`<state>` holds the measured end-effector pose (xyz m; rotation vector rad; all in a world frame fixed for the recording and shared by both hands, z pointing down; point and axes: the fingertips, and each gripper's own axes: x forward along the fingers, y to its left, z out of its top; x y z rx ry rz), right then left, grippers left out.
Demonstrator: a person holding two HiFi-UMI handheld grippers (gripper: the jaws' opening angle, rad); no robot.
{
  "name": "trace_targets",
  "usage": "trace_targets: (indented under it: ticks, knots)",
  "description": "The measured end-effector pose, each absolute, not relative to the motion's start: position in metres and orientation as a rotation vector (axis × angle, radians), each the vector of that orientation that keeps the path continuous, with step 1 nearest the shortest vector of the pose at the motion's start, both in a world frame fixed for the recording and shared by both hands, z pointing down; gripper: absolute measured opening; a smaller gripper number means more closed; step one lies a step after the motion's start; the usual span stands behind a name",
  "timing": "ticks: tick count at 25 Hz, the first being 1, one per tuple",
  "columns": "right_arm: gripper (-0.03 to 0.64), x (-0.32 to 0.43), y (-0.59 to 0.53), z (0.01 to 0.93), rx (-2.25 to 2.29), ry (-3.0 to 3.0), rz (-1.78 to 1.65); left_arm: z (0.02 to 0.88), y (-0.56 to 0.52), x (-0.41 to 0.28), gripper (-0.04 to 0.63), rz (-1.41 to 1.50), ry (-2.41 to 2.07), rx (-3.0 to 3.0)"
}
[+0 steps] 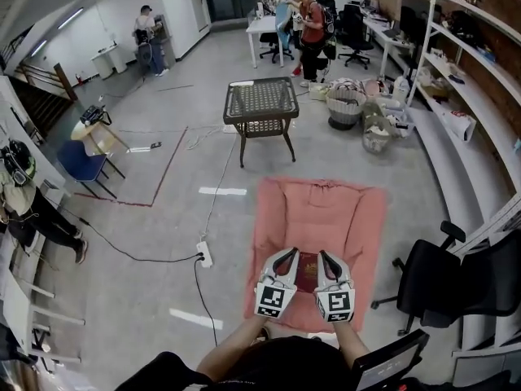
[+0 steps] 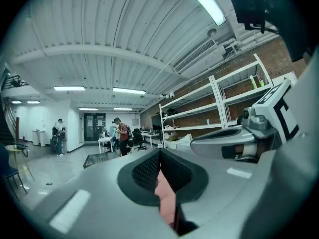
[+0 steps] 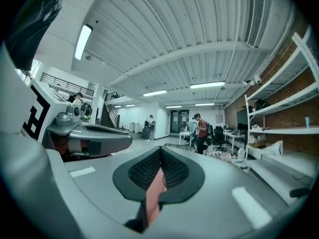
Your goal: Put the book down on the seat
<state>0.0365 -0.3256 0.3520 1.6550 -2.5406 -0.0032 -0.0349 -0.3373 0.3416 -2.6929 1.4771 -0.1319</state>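
Left tongs (image 1: pixel 288 253) (image 2: pixel 160 156): low centre of the head view, pointing up-frame; jaws pressed together in their own view, with nothing between the pads (only pink shows through the gap beneath).
Right tongs (image 1: pixel 324 256) (image 3: pixel 160 151): just right of the left pair, heading the same way; jaws likewise closed tight, pads bare.
Book (image 1: pixel 308 272): dark red, seen between the two tongs, over the near part of the seat; I cannot tell whether either pair touches it.
Seat (image 1: pixel 317 206): pink cushion flat on the floor, from centre to lower centre of the frame.
Table (image 1: pixel 262 104): dark wicker, upper centre, beyond the seat and apart from it.
Chair (image 1: pixel 435 279): black office chair, lower right, beside the seat.
Power strip (image 1: pixel 204 254): white, on the floor left of the seat, its cable trailing off to the left.
Shelves (image 1: pixel 468 80): white, along the right edge.
People (image 1: pixel 309 23): standing by desks at top centre; one more at upper left.
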Motion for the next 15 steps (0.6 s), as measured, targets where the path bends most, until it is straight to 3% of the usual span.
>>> trace_targets:
  ticks: [7, 15]
  knots:
    - [0.012, 0.027, -0.306, 0.274, 1.695, -2.611, -0.278, 0.275, -0.322, -0.039, 0.002, 0.008, 1.410, -2.573]
    - [0.012, 0.020, -0.294, 0.278, 1.680, -2.628, -0.281, 0.280, -0.312, -0.050, 0.002, 0.038, 1.459, -2.540]
